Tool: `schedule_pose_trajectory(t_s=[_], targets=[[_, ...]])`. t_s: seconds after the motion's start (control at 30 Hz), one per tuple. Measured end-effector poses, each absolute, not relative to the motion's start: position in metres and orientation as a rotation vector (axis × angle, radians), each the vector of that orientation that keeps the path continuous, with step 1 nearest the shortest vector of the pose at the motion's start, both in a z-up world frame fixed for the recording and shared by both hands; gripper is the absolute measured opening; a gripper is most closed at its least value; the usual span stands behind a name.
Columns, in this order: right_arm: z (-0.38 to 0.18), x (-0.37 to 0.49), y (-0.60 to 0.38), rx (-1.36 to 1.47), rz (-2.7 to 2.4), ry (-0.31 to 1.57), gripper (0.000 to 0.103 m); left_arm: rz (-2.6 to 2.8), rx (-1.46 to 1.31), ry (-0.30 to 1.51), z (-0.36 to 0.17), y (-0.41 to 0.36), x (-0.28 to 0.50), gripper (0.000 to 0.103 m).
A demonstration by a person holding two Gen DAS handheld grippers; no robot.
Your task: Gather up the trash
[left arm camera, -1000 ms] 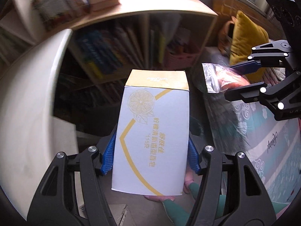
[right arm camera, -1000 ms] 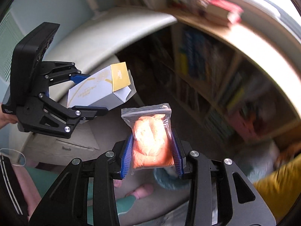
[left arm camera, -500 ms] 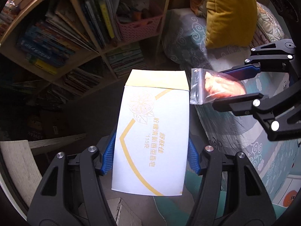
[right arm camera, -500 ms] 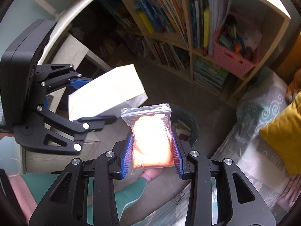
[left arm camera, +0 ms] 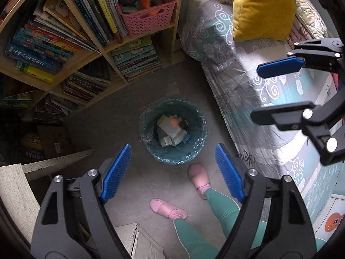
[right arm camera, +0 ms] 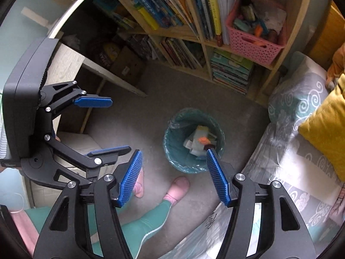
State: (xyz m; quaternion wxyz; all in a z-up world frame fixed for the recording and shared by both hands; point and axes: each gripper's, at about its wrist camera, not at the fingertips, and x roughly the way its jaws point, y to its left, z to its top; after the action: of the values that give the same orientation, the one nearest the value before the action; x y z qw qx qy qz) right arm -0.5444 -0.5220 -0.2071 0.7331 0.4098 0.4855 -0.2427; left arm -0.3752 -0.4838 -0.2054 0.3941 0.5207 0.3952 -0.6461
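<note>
Left gripper (left arm camera: 172, 170): jaws wide apart, nothing held, poised above bin.
Right gripper (right arm camera: 174, 177): jaws wide apart, nothing held, beside left, also over bin.
Bin (left arm camera: 151, 116): teal-lined, on floor between bookshelf (left arm camera: 90, 49) and bed (left arm camera: 248, 90).
Trash (left arm camera: 170, 131): white cartons and an orange piece lying inside bin.
Progress: judged largely done for these items; no loose trash visible on floor.
Remaining: possibly more elsewhere, out of view.

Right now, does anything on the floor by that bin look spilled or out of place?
Nothing stands out. The trash bin stands upright with its liner over the rim, paper and packaging sit inside it, and no litter shows on the floor around it.
</note>
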Motion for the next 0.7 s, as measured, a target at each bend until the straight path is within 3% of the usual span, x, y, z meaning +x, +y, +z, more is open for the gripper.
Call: schedule_pose_trajectory(t_s=[0.53, 0.7], targets=[[-0.179, -0.545, -0.517, 0.869, -0.554, 1.019, 0.068, -1.617, 1.212, 0.965, -0.169, -0.476, -0.351, 0.08], [-0.152, -0.529, -0.515, 0.801, -0.519, 0.988, 0.08, -1.57, 1.122, 0.923, -0.144, -0.47, -0.327, 0.086]])
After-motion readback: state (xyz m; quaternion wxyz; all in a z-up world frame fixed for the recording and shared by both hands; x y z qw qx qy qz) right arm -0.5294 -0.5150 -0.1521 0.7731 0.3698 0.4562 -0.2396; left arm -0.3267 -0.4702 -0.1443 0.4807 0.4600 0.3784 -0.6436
